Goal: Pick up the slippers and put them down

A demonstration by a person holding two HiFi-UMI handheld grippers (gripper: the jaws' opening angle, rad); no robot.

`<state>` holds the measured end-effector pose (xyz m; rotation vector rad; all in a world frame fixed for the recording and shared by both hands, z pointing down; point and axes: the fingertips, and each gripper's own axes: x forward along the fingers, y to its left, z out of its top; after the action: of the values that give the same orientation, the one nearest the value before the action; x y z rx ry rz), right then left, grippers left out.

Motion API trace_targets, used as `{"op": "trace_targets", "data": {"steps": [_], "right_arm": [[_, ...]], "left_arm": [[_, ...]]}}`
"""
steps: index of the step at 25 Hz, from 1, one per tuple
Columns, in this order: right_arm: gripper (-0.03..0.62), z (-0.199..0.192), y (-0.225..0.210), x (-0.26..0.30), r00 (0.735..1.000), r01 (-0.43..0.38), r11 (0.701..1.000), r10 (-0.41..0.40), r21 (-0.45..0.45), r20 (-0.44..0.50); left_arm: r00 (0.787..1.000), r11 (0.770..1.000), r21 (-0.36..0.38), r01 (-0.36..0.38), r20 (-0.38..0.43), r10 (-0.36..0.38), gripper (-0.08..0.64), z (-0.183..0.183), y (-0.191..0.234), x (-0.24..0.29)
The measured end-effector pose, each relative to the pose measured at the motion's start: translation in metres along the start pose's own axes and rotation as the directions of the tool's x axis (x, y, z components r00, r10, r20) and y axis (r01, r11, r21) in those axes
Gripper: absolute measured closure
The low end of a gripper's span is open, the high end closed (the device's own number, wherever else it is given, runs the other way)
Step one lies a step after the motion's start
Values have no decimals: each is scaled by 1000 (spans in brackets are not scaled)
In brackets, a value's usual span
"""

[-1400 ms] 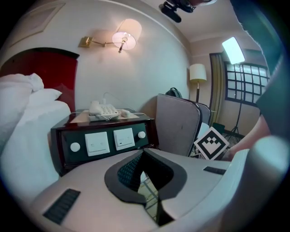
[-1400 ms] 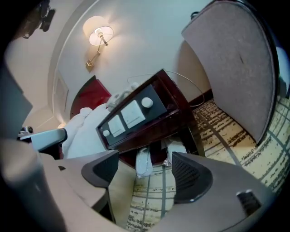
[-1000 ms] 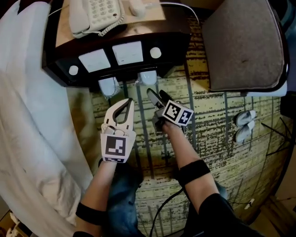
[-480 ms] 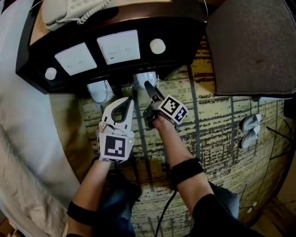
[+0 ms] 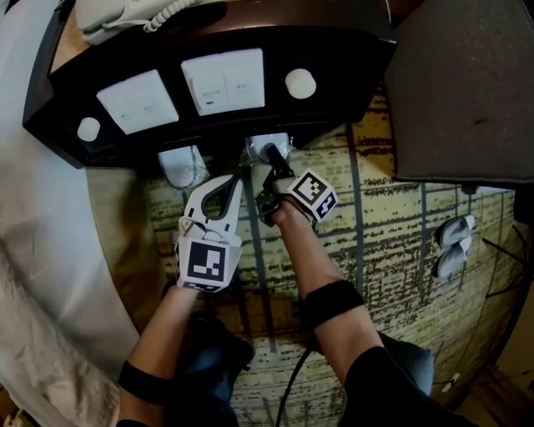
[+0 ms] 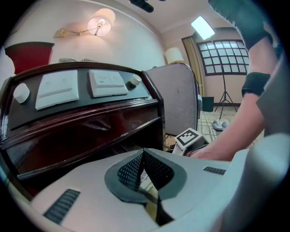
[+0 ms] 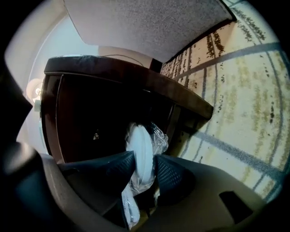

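Change: both grippers sit lower and closer to the foot of the nightstand (image 5: 342,62) than a second ago.

The left gripper (image 5: 227,188) keeps the same state. Its jaws are fully together with nothing between them, and its tip is just short of the nightstand's lower front edge.

The right gripper (image 5: 273,157) had its jaws wide half a second ago, and they have just been closing. They now pinch the right slipper packet (image 7: 141,149), one pad on each side of the white sole through the plastic wrap. That packet is still tucked in the dark recess under the nightstand's front edge, towards its right end.

Reading: the grasp looks made and the lift has not begun. The left slipper packet (image 5: 181,165), under the same edge and further left, is untouched. The closed left jaws would have to open before they could take it.

Count, left to right:
- bed (image 5: 50,250): 1, along the left edge of the carpet (image 5: 392,225)
- phone (image 5: 125,12): 1, on the nightstand top
- round knobs (image 5: 88,128): 2
- white panels (image 5: 138,100): 2
- wrapped slipper packets: 2
- grippers: 2
- grey chair (image 5: 467,92): 1
- loose slippers (image 5: 455,246): 1 pair, near the right edge of the carpet
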<state>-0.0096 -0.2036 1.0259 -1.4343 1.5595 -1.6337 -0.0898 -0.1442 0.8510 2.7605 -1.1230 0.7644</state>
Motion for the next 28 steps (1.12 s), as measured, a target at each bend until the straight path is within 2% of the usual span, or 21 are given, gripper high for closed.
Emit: {"op": "trace_targets", "data": {"steps": [4, 8, 13, 17, 23, 25, 28], "right_arm": [[457, 3, 5, -4, 999, -52, 999, 52, -10, 12], [463, 0, 9, -6, 993, -113, 991, 111, 69, 36], [469, 0, 15, -21, 988, -154, 984, 150, 89, 41], [471, -4, 18, -55, 989, -149, 985, 147, 85, 31], [472, -22, 46, -132, 988, -153, 983, 155, 104, -11], [472, -31, 51, -161, 991, -127, 985, 131, 114, -33], [472, -39, 48, -204, 995, -55, 997, 60, 58, -81]], "left_arm": [[1000, 1000, -3, -2, -5, 2, 560, -4, -1, 1], [1000, 1000, -3, 1, -7, -1, 560, -7, -5, 1], [1000, 1000, 21, 14, -17, -14, 560, -7, -12, -2], [999, 999, -43, -6, -37, 4, 560, 2, -17, -17], [996, 996, -90, 2, -89, -10, 560, 34, -48, -61], [994, 996, -88, 19, -101, -28, 560, 49, -63, -76], [993, 996, -72, 44, -104, -52, 560, 70, -83, -94]]}}
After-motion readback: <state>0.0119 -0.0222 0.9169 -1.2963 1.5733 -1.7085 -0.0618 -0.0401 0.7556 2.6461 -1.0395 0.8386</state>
